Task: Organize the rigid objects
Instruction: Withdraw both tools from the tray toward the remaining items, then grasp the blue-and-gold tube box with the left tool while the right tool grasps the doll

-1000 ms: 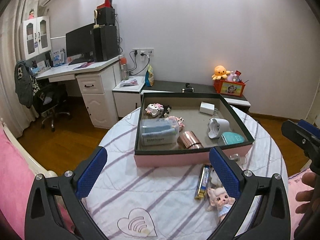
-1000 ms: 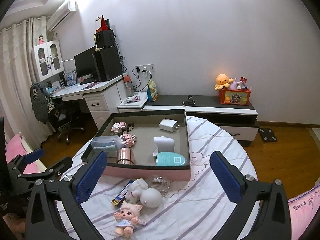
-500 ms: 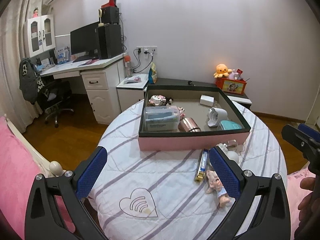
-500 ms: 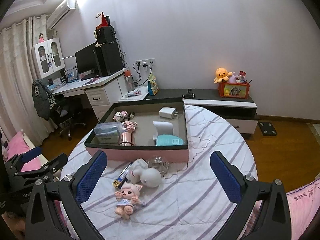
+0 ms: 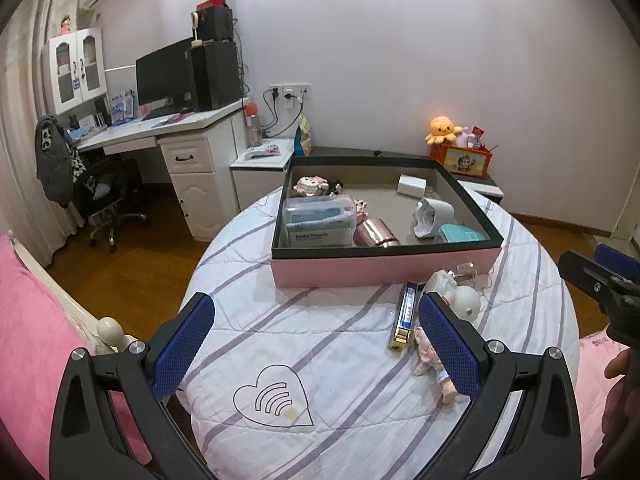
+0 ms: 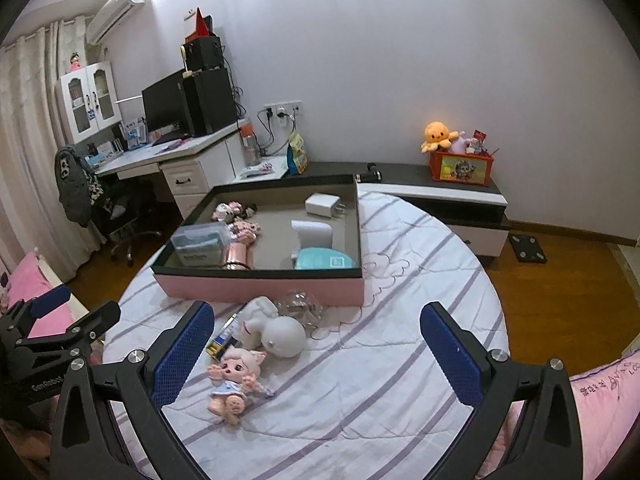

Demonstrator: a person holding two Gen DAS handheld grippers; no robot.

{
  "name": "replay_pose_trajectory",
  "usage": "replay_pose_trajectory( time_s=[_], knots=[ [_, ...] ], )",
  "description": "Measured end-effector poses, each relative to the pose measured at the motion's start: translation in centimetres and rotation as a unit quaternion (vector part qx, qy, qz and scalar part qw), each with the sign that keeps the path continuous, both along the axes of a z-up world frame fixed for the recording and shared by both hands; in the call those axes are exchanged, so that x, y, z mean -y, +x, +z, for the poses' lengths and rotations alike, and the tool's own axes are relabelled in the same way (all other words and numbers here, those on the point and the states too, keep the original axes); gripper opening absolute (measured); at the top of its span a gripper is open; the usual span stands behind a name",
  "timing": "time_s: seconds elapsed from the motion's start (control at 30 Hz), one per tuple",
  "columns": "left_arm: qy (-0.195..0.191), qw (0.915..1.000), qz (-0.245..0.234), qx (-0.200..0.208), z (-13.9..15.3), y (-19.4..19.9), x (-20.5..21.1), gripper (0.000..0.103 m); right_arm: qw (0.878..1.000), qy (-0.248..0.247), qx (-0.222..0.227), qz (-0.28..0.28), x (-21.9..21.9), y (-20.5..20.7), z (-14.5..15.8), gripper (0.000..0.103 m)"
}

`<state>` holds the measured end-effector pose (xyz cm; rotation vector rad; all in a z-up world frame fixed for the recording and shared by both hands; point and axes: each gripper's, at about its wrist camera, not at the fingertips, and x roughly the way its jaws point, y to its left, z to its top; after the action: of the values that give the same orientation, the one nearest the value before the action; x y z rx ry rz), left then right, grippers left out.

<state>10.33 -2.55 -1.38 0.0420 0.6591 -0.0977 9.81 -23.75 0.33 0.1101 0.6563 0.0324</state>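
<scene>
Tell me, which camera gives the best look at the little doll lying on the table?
The right wrist view: the doll lies in full sight on the striped cloth, face and dress plain to see. In the left wrist view the doll is half hidden behind a blue finger pad.

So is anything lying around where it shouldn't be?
Yes. A little doll, a white round toy, a blue-and-gold bar and a clear plastic piece lie loose on the striped cover, outside the pink box. Nothing looks broken or spilled.

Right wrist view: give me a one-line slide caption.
Open right gripper above a doll and white toy lying before the pink box on the round table.
</scene>
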Motion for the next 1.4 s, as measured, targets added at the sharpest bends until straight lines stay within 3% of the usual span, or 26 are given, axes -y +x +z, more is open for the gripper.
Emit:
replay_pose_trajectory(
  time_s=[0.27, 0.37, 0.47, 0.67, 1.03, 1.4],
  knots=[
    [0.007, 0.9999, -0.008, 0.005, -0.5, 0.6, 0.4, 0.103, 1.0, -0.014, -0.008, 0.004, -0.3, 0.4, -0.5, 0.103],
    [0.028, 0.9992, -0.019, -0.021, -2.4, 1.9, 1.3, 0.103, 0.999, -0.021, -0.036, 0.018, -0.8, 1.2, -1.9, 0.103],
    [0.026, 0.997, -0.045, -0.057, -4.4, 3.0, 2.1, 0.103, 0.997, -0.019, -0.068, 0.028, -1.0, 1.9, -3.8, 0.103],
    [0.03, 0.9931, -0.073, -0.087, -6.9, 5.0, 3.2, 0.103, 0.993, -0.001, -0.097, 0.063, -1.4, 1.9, -5.6, 0.103],
    [0.009, 0.9874, -0.098, -0.124, -8.6, 7.5, 2.1, 0.1, 0.981, -0.012, -0.131, 0.141, -5.5, 0.9, -8.2, 0.103],
    [0.0, 0.9849, -0.103, -0.139, -9.3, 7.8, 2.3, 0.1, 0.98, -0.024, -0.136, 0.143, -6.9, 3.7, -11.6, 0.068]
  ],
)
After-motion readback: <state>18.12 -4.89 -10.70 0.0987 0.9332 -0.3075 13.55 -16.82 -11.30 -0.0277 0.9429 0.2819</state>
